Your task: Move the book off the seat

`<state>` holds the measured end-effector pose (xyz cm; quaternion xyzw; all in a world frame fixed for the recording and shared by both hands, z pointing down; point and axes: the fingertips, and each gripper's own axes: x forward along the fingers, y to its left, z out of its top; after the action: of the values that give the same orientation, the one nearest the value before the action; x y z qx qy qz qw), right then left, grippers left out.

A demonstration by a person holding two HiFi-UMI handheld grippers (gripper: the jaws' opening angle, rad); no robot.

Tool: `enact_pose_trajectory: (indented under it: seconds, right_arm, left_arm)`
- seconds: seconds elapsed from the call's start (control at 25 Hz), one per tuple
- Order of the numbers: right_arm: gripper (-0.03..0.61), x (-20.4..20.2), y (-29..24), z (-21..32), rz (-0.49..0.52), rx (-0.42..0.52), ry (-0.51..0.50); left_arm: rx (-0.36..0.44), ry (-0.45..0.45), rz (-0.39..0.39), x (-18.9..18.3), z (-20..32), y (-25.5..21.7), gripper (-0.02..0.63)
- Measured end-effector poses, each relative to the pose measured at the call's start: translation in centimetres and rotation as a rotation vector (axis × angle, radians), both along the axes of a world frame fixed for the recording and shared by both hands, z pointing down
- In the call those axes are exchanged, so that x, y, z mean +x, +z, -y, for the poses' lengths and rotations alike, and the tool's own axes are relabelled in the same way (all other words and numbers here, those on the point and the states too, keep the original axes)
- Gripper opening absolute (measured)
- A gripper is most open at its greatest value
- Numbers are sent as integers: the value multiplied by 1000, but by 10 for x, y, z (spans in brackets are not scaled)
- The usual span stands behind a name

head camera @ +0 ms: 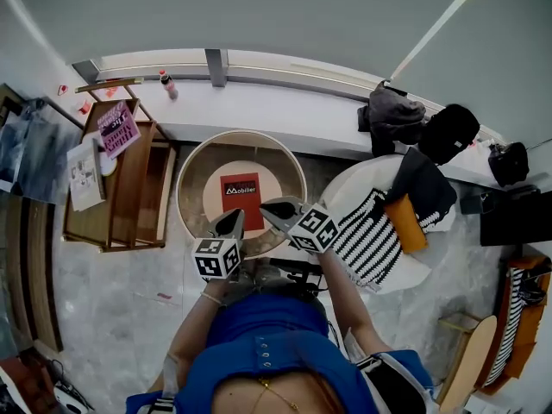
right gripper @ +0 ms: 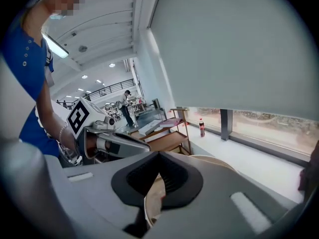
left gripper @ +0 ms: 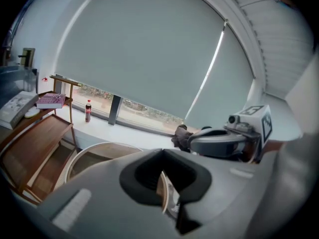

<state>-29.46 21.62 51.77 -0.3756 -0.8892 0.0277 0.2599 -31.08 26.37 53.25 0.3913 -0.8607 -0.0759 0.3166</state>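
Head view: the left claw tip overlaps the bottom edge of the book. It and the right claw hide the near rim of the seat. Book's small print unreadable.
Left gripper view: claw housing fills the lower half. The seat is mostly covered, only its left rim shows, and the book is hidden.
Right gripper view: same, just a strip of seat rim clears the housing.
Bottle label too small to read.
Dark bundle on the sill: can't tell what it is.
Person's torso cut by the bottom edge.
People in the far hall: tiny, no detail.
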Motion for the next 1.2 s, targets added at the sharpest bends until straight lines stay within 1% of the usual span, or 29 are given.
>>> enact_pose_trajectory:
  seconds: [0.2, 0.32, 0.44, 0.56, 0.76, 0.88, 1.08, 1.2]
  right_arm:
    - [0, 5, -44, 13, 129, 21, 40]
    - [0, 2, -73, 17, 225, 41, 50]
    - [0, 13, -100, 19, 305, 62, 61]
    - [0, 20, -124, 22, 369, 53, 87]
    - [0, 29, -137, 27, 394, 36, 131]
    - [0, 33, -141, 21, 386, 6, 131]
    - [0, 30, -147, 11, 400, -16, 124]
    - [0, 28, -151, 6, 407, -34, 121]
  left_arm:
    - [38, -10, 35, 6, 0, -31, 2]
    - [62, -5, 75, 2, 2, -51, 2]
    - [90, -3, 100, 9, 6, -69, 2]
    - [112, 6, 126, 15, 9, -85, 2]
    - [151, 11, 149, 23, 15, -106, 2]
    - [166, 11, 159, 26, 14, -116, 2]
    - [161, 13, 201, 25, 14, -129, 2]
    - [173, 5, 212, 24, 14, -136, 2]
